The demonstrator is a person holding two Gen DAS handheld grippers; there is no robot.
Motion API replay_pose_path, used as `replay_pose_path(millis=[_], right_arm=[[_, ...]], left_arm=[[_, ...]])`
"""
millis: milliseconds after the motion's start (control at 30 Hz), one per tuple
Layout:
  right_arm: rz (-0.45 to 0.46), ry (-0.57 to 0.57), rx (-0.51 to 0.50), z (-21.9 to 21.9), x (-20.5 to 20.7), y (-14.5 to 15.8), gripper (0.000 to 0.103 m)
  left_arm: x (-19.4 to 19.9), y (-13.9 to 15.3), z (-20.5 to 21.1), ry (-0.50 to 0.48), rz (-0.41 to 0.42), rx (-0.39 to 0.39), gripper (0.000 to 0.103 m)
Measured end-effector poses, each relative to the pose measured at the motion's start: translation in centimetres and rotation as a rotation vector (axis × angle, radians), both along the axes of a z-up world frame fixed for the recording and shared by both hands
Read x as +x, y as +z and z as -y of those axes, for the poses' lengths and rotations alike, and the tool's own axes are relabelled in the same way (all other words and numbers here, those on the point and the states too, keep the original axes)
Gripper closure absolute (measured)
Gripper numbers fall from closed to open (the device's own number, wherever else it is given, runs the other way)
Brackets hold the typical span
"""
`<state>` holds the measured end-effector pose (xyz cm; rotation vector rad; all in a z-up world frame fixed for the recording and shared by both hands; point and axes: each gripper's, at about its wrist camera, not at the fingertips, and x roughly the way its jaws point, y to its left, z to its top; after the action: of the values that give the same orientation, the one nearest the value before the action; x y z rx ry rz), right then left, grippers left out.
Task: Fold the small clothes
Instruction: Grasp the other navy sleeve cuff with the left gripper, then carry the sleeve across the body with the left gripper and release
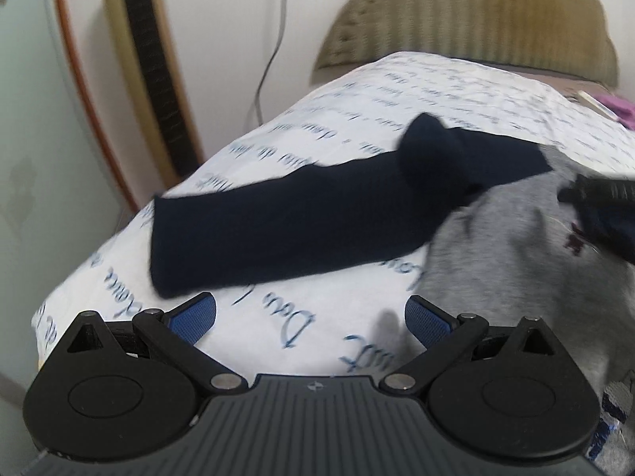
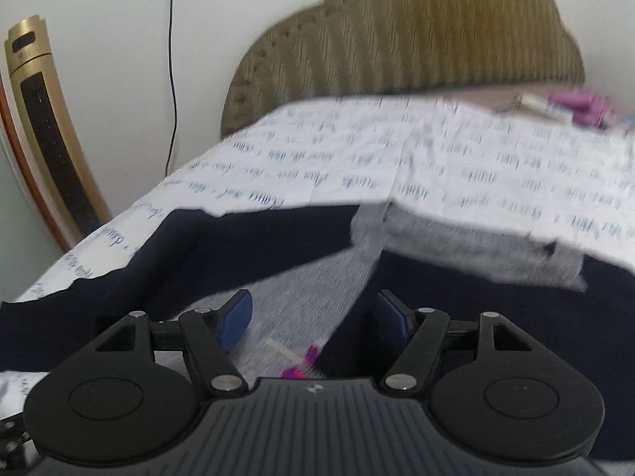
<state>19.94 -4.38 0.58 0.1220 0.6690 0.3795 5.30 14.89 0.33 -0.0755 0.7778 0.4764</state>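
A small grey and navy top (image 1: pixel 496 246) lies on the bed, spread over a white sheet (image 1: pixel 325 337) printed with blue handwriting. One navy sleeve (image 1: pixel 278 230) stretches out flat to the left across the sheet, its cuff end near the bed's left edge, and a rounded fold of navy cloth bunches up where the sleeve meets the grey body.

The left gripper (image 1: pixel 310 315) hovers just above the sheet, a little in front of the sleeve. Its blue-padded fingers (image 1: pixel 194 315) stand wide apart with nothing between them, only printed sheet showing in the gap. At the right edge of that view a dark shape reaches in over the grey cloth; it looks like the other tool, though it is too blurred to be sure.

The right gripper (image 2: pixel 315 317) sits low over the top (image 2: pixel 317 277), right above the grey front panel where it runs between two navy areas. Its fingers (image 2: pixel 238 317) are also spread, and I cannot see them pinching any cloth; the left pad sits over the grey, the right one at the edge of the navy. A bit of pink and purple print (image 2: pixel 297 365) shows on the grey just under the tool.

Behind the bed stands a padded olive headboard (image 2: pixel 416 39). A gold tower fan (image 2: pixel 47 139) stands by the wall to the left, with a black cord (image 2: pixel 172 79) hanging from a wall socket. Something pink (image 2: pixel 583 107) lies far back on the right.
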Motion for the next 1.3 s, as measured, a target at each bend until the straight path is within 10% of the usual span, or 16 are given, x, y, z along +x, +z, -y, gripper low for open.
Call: replay_pose_path(millis=[233,467,633,900,1300], right_arm=[[-0.021,0.0,0.03,0.4,-1.3,1.3,0.034],[0.078,0.023,0.031,0.6,-4.9,3.5,0.033],[0.074,0.024,0.04,0.6,-6.0,3.4,0.033],[0.057,0.015,0.024,1.8,-7.4,3.1,0.024],[0.005,-0.078,0.017,6.3,-8.3,1.7,0.024]], left_arm=[[-1.7,0.2,-4.4,0.112,0.055,-0.201,0.001],[-3.2,-1.0,-10.4,0.299,0.285,-0.611,0.004],[-2.4,-1.7,-13.2,0.374,0.433,-0.744,0.013],[-1.3,-1.8,-15.5,0.492,0.448,-0.756,0.088],[2.6,6.6,-16.9,0.393,0.375,-0.266,0.096]])
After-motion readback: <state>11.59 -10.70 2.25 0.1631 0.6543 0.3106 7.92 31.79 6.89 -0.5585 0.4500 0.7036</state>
